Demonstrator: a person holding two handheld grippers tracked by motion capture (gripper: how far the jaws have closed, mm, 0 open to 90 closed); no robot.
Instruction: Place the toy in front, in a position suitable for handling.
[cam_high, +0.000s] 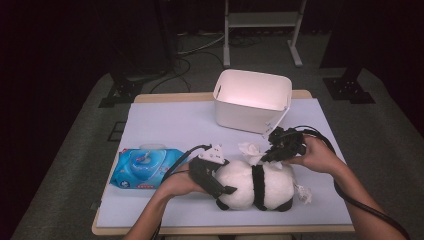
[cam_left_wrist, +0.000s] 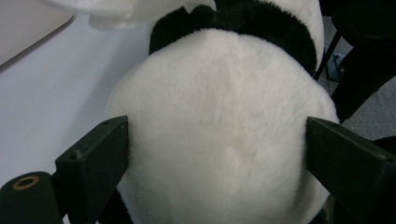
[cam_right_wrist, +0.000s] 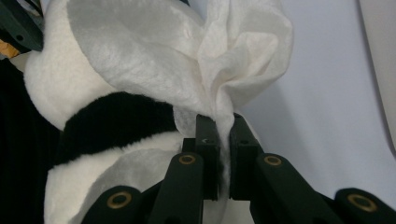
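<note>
wet wipe (cam_right_wrist: 243, 51), limp and light, pinched in right hand-held gripper (cam_right_wrist: 225, 135); left hand-held gripper (cam_left_wrist: 215, 154) clamps soft panda plush (cam_high: 255, 185) (squashy).

The left gripper (cam_high: 226, 190) lies low at the centre bottom of the high view, its jaws spread wide and pressing both flanks of the plush panda (cam_high: 260, 185). The right gripper (cam_high: 265, 156), right of centre, has its jaws pinched tight on a white wipe (cam_right_wrist: 233, 56).
</note>
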